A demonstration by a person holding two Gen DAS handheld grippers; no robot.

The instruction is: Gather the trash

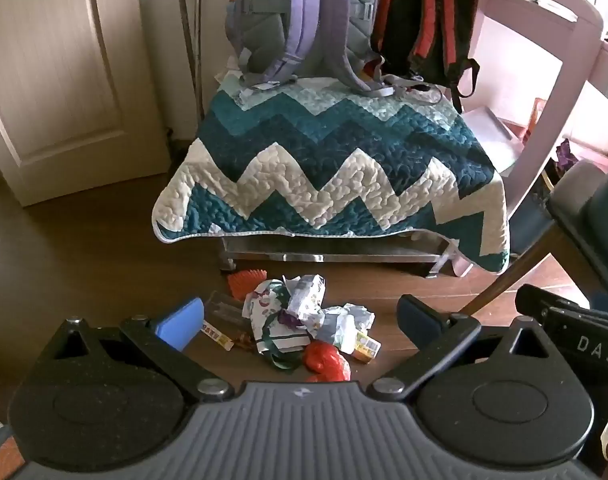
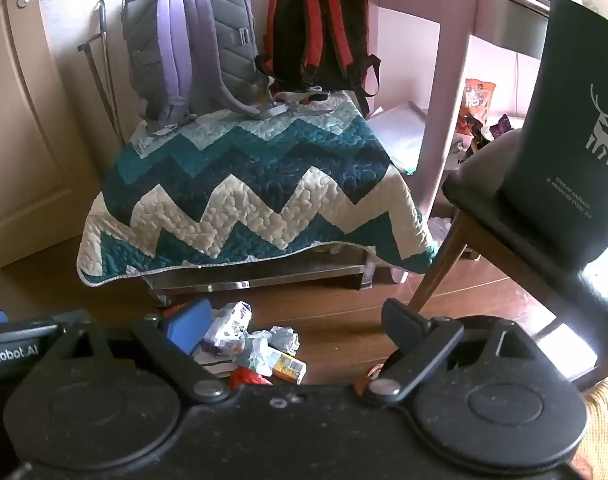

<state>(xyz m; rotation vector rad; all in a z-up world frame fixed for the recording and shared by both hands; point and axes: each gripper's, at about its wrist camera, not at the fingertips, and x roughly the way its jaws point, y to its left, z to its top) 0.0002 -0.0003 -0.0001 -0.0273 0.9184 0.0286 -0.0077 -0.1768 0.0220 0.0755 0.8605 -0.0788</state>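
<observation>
The trash [image 1: 304, 328] lies heaped on the floor [image 1: 84, 272] before the quilt [image 1: 332, 168]. Both the left claw [image 1: 300, 316] and right claw [image 2: 292, 320] gape empty above it. Crumpled wrappers look light and crushable; pinch a raised fold.

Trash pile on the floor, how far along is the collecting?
Nothing looks collected yet. The trash pile lies on the floor in front of the quilt-covered bench: crumpled wrappers, a red bag, a small yellow carton. Nothing is in hand: both the left tongs and right tongs are open and empty. All picking remains, presumably into the dark green bin on the chair.
</observation>
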